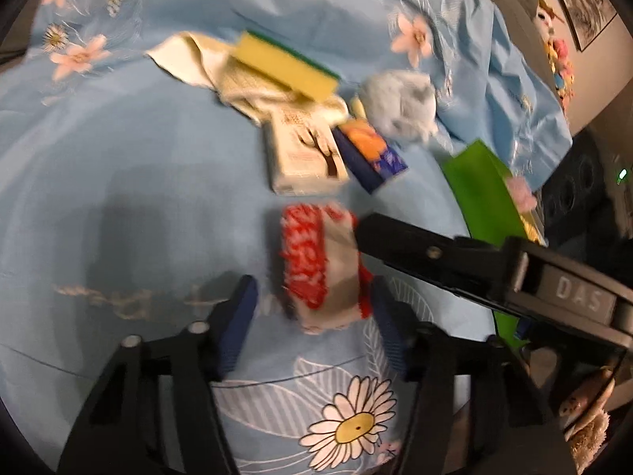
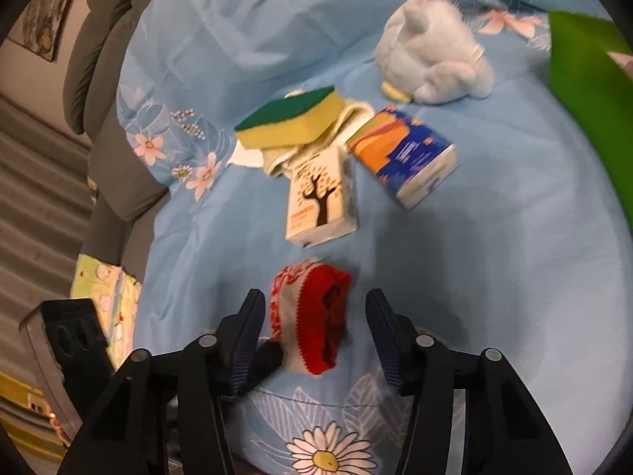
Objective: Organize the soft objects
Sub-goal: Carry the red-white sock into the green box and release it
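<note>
A rolled red, white and grey sock (image 1: 316, 269) lies on the blue flowered bedsheet (image 1: 138, 198). My left gripper (image 1: 312, 282) straddles it. The right pad touches the sock's red edge and a gap shows at the left pad, so the jaws are open. The right gripper's black finger (image 1: 395, 241) reaches in from the right, its tip against the sock's upper side. In the right wrist view the sock (image 2: 312, 316) sits between the right gripper's (image 2: 315, 295) open jaws, nearer the left pad, with room at the right pad.
Beyond the sock lie a tree-print tissue pack (image 2: 320, 202), an orange and blue pack (image 2: 407, 154), a yellow-green sponge (image 2: 292, 122) on a cream cloth (image 1: 190, 59), and a pale blue plush toy (image 2: 435, 55). A green container (image 2: 585, 91) stands at the right. Grey cushions (image 2: 107, 39) edge the sheet.
</note>
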Demonstrator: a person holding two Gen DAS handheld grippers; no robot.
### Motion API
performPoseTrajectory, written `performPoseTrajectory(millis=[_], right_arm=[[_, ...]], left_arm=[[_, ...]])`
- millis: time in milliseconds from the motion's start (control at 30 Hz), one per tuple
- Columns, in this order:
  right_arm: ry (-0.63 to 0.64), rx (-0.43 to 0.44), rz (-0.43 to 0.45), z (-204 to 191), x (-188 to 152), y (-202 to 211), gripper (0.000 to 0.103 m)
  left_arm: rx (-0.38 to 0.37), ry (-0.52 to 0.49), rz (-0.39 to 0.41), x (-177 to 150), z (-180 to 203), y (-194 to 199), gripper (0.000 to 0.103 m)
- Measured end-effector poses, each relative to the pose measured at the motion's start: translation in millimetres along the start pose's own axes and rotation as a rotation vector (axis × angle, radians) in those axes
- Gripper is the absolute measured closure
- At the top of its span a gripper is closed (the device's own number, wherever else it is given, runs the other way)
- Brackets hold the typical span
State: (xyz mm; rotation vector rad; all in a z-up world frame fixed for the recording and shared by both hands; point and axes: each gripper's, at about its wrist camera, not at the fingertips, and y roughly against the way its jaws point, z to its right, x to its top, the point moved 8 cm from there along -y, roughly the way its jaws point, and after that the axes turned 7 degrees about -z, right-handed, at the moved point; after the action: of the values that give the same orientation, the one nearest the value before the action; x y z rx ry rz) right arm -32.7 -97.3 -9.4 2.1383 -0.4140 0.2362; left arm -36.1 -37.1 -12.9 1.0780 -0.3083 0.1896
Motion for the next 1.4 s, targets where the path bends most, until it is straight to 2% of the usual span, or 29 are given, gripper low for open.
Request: performPoseTrajectory(millis=[67,100,167,233,367,433,533,667,833,900,1000,1200,1400], right_arm=[[0.009,0.011,-0.018,-3,-2,-7,0.055],[0.017,0.008,-0.026,-5,-2,-10,0.056],[0.021,0.004,-0.046,-5,-2,-18,0.066],[0.017,0.000,-0.068,-4,-4,-26,0.068],[0.021,-0.010,-0.017,-3,0,-13,0.068],[0.022,-0.014,0.053,-3,7,7,0.068],[0.000,-0.018,0.174,2,18,49,0.068],[-0.055,-0.056,0.344,25,29,112,0.068],[-0.180,-0.132,0.521,75,28,183,0.068],[-0.244,-0.157,0.559,97,24,202,0.068],[-0.354,-0.252,0.614,131,15,233,0.068],[-0.517,-0.262,0.615,194,-6,250,0.068],[-0.605,-0.286,0.590,228,-16,250,0.068]], left_arm=[[-0.024,0.000,-0.021,0,4,-9,0.070],[-0.047,0.003,-0.028,1,6,-12,0.071],[-0.027,-0.011,-0.010,3,9,-10,0.073],[-0.006,-0.047,0.012,5,16,-6,0.074],[-0.042,-0.129,0.085,23,51,8,0.074],[-0.068,-0.175,0.120,31,72,13,0.074],[-0.115,-0.278,0.159,44,124,14,0.074],[-0.188,-0.431,0.162,47,193,2,0.074],[-0.265,-0.581,0.118,39,265,-25,0.075],[-0.315,-0.623,0.061,31,293,-41,0.075],[-0.327,-0.678,-0.005,20,323,-62,0.075],[-0.334,-0.729,-0.131,1,355,-96,0.075],[-0.308,-0.735,-0.216,-12,361,-117,0.075]])
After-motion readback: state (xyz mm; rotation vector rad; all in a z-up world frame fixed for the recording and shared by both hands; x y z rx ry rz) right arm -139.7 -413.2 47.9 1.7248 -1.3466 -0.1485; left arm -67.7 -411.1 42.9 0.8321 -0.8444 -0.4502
